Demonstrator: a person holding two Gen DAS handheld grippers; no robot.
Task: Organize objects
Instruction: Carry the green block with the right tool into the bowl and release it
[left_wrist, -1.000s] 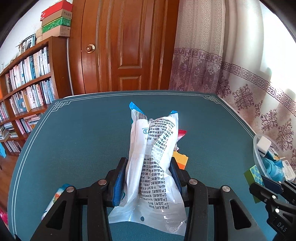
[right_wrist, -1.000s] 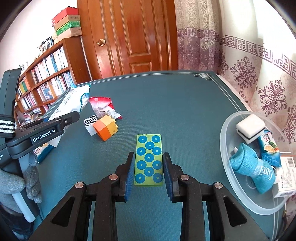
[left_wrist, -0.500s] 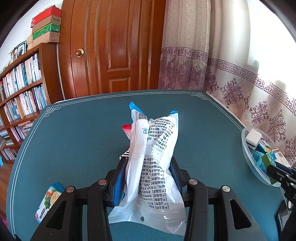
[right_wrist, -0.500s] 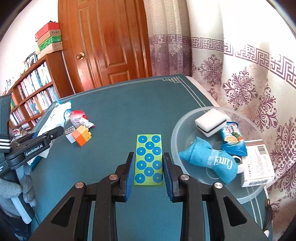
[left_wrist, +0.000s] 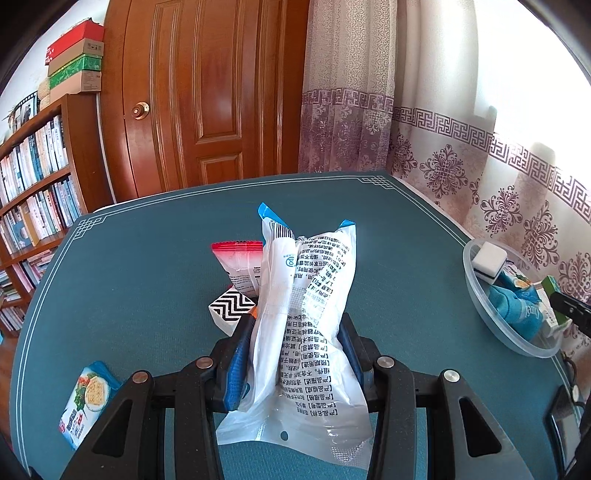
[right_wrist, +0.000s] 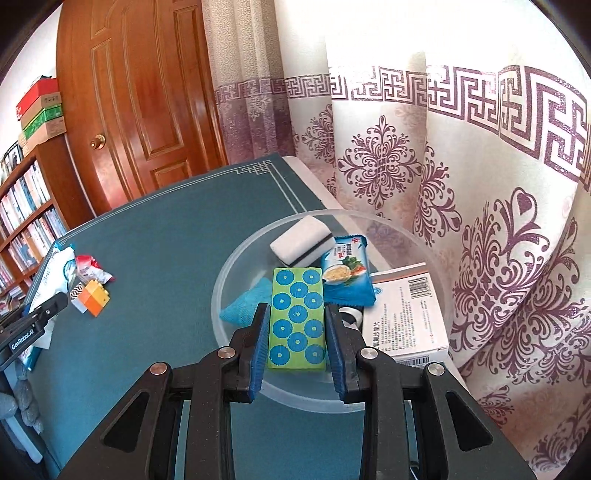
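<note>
We are clamping the green dotted block (right_wrist: 297, 319) between the right gripper (right_wrist: 297, 345) jaws, over the clear bowl (right_wrist: 240, 258); left gripper (left_wrist: 293, 360) jaws are pinching the white printed bag (left_wrist: 306, 314) upright between them.

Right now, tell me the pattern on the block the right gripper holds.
Green block with blue dots, clearest in the right wrist view.

Both tongs, the left tongs (left_wrist: 293, 350) and the right tongs (right_wrist: 297, 345), are matte black plastic frames with triangular cut-outs, round silver screw heads along their arms and ribbed blue pads lining the fingers (right_wrist: 258, 349), and one side bears white "GenRobot.AI" lettering.
</note>
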